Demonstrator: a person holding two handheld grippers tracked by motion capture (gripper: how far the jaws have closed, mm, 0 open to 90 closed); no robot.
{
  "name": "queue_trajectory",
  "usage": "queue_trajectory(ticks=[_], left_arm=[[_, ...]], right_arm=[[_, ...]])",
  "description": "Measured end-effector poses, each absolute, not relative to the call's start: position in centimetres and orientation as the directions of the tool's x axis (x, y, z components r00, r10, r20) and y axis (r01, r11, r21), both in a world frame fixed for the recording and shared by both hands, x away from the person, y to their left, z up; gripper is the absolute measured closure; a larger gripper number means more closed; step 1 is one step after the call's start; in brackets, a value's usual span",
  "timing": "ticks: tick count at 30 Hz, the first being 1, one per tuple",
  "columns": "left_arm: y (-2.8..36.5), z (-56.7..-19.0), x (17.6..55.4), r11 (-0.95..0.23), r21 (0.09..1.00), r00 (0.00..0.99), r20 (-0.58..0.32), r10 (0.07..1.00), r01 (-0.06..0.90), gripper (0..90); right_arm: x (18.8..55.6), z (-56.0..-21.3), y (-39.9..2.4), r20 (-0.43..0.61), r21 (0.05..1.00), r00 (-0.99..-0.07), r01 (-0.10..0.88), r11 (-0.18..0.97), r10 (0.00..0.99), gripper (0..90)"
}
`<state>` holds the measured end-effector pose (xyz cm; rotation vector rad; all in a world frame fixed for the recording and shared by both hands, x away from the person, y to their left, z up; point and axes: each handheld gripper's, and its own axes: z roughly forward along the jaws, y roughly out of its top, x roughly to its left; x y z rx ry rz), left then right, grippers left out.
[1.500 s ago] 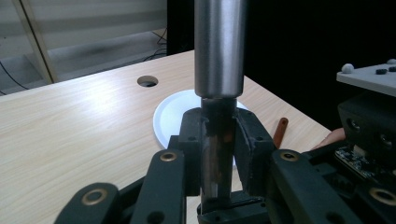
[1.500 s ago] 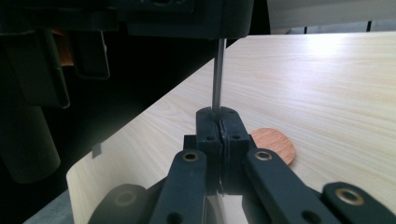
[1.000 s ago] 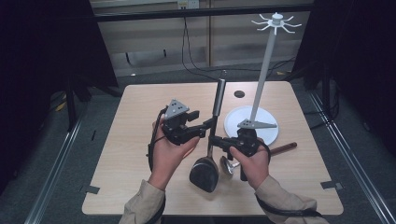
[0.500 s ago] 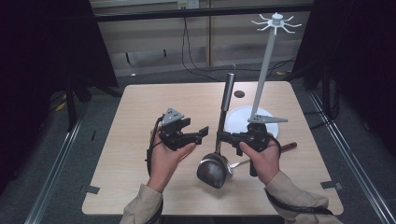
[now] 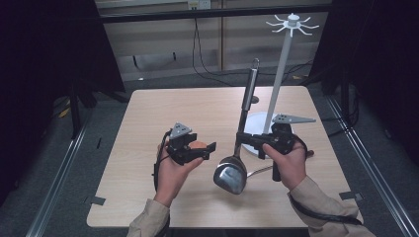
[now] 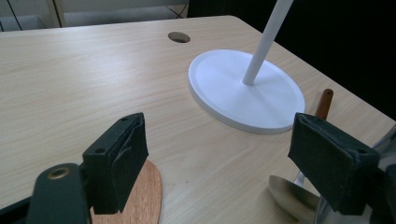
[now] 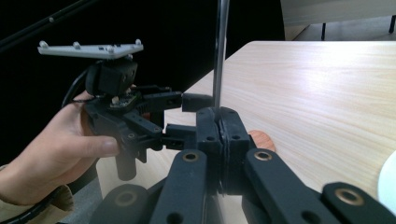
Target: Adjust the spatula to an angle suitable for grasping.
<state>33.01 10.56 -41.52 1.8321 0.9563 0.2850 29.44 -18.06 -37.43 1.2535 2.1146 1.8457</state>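
The right tool (image 5: pixel 245 138) is clamped on the thin shaft of a steel ladle (image 5: pixel 230 173), held upright so that its hooked handle end can be brought to the white hanging stand (image 5: pixel 279 74) just to the right. The left tool (image 5: pixel 205 149) has just been opening; its jaws stand apart with nothing between them (a wooden utensil (image 6: pixel 140 196) lies beneath on the counter (image 5: pixel 163 113)). A pale wood top is seen, dark curtains around, cables at the far wall.
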Motion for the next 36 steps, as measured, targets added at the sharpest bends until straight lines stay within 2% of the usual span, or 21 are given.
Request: queue_trajectory(ticks=[27, 36], left_arm=[[11.4, -43.4, 33.5, -0.191, 0.839, 0.634, -0.216, 0.743, 0.509, 16.7], [11.4, -44.0, 33.5, -0.233, 0.831, 0.653, -0.191, 0.733, 0.505, 15.8]], right_arm=[[30.1, -35.0, -21.6, 0.383, 0.885, -0.673, 0.464, -0.042, 0.633, 89.4], [30.2, -34.5, -22.2, 0.365, 0.894, -0.676, 0.446, -0.039, 0.641, 89.4]])
